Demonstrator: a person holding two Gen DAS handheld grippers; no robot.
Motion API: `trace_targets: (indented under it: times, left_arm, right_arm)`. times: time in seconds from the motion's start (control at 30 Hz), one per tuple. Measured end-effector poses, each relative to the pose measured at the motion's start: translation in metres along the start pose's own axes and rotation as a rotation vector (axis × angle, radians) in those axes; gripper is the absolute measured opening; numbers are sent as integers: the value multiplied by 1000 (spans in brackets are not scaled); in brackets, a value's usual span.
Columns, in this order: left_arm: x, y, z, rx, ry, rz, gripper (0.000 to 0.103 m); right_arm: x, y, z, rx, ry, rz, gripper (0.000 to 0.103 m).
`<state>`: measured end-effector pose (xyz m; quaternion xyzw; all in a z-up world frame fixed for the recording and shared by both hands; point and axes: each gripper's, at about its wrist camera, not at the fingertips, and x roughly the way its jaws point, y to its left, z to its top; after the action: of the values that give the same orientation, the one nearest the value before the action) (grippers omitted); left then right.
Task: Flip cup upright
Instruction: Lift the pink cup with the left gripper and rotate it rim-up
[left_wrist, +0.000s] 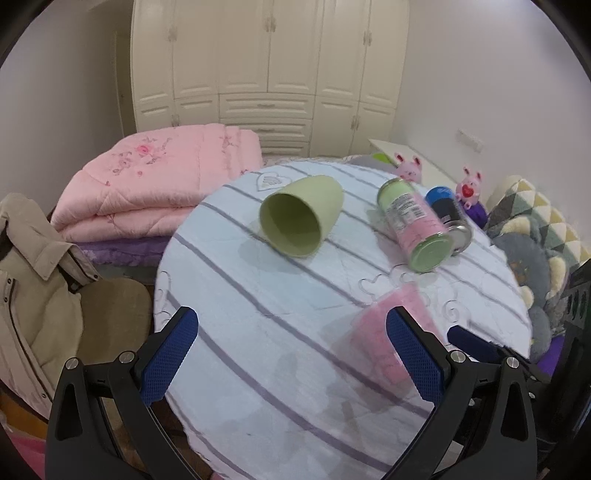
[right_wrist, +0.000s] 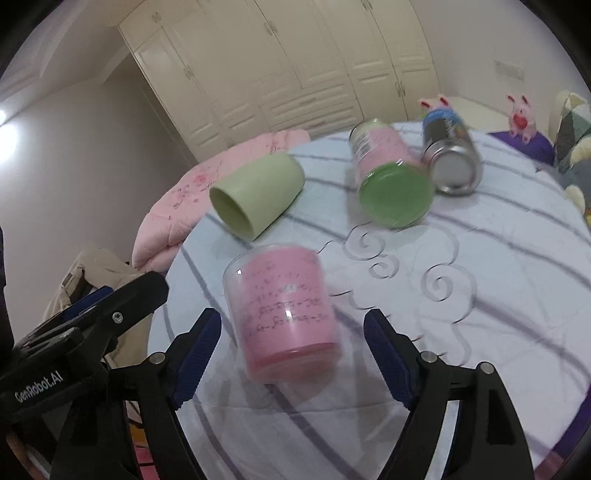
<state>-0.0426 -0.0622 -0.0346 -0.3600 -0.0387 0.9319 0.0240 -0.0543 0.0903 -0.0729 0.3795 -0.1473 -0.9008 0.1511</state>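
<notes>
The approach is in hand: the right claw (right_wrist: 291, 350) gapes wide around the pink cup (right_wrist: 282, 314) lying tipped on the striped desk (right_wrist: 480, 277), touching nothing; the left claw (left_wrist: 291, 354) hangs open, empty; next — close on the cup's sides, then rotate upright.

A home bedroom: white wardrobe (left_wrist: 269, 74), folded pink quilt (left_wrist: 162, 177)

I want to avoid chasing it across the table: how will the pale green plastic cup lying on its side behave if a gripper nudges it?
The pale green plastic cup lies on its round, tapered wall, so a nudge would probably roll it in a curve. It looks empty and thin, so likely light and easily shoved. The striped tablecloth may damp rolling somewhat.
</notes>
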Motion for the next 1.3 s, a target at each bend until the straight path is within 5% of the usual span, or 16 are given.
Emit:
trace_targets:
  times: [0.27, 0.5, 0.73, 1.3]
  left_arm:
    - [-12, -26, -3, -7, -15, -11, 103]
    - [-7, -51, -7, -19, 21, 7, 103]
    - [9, -68, -10, -26, 76, 39, 103]
    - [75, -72, -3, -161, 271, 29, 103]
  right_arm:
    - [-30, -14, 4, -31, -48, 50, 81]
    - [-54, -24, 0, -139, -127, -216, 82]
    - [-61, -50, -4, -112, -126, -290, 82]
    - [-47, -83, -2, 9, -74, -265, 82]
